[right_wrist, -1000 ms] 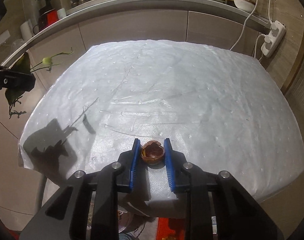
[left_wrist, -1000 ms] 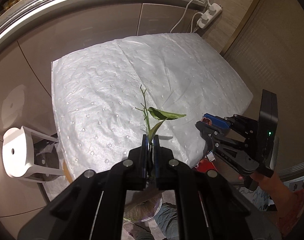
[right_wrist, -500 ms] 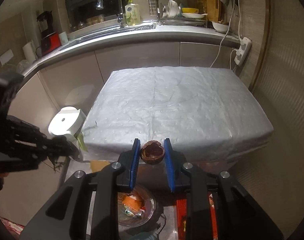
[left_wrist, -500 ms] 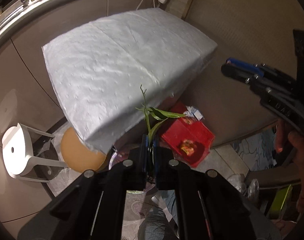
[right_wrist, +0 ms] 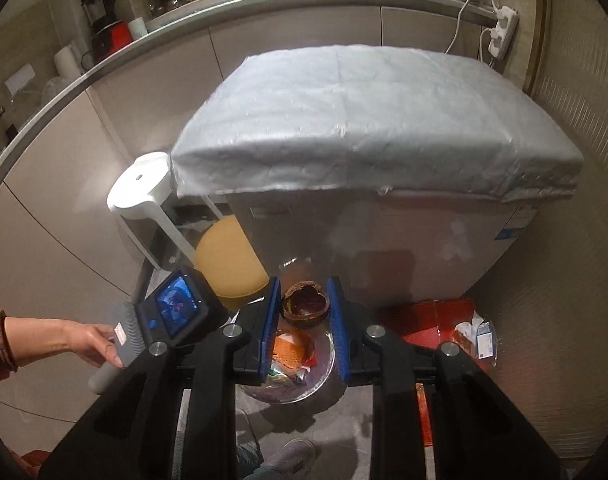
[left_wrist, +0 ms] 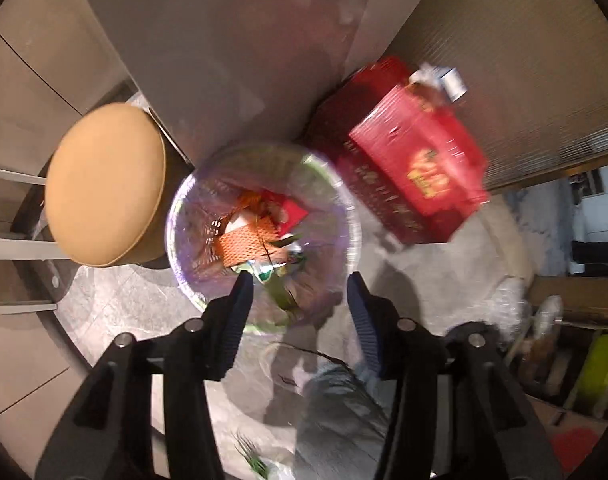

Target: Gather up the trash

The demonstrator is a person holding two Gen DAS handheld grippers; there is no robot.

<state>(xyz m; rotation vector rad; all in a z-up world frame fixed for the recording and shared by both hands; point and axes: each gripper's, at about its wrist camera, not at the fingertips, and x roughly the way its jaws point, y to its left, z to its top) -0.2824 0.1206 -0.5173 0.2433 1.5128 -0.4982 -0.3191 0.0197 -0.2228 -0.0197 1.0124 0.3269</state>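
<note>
Grey floor (left_wrist: 116, 304), tan stool (left_wrist: 104, 184), curved kitchen counter (right_wrist: 184, 16).

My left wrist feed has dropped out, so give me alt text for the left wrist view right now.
The left gripper points straight down over a clear-lined trash bin full of orange and red scraps, its jaws opening with no pad touching anything and a green leafy twig lying blurred just below them. A tan round stool stands left of the bin, a red box right.

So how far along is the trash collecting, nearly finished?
Nearly. The covered table top shows no litter. The left gripper hangs over the lined trash bin, jaws opening with nothing pressed between them; a green leaf lies below among the rubbish. The right gripper grips a brown husk, not yet dropped in.
</note>
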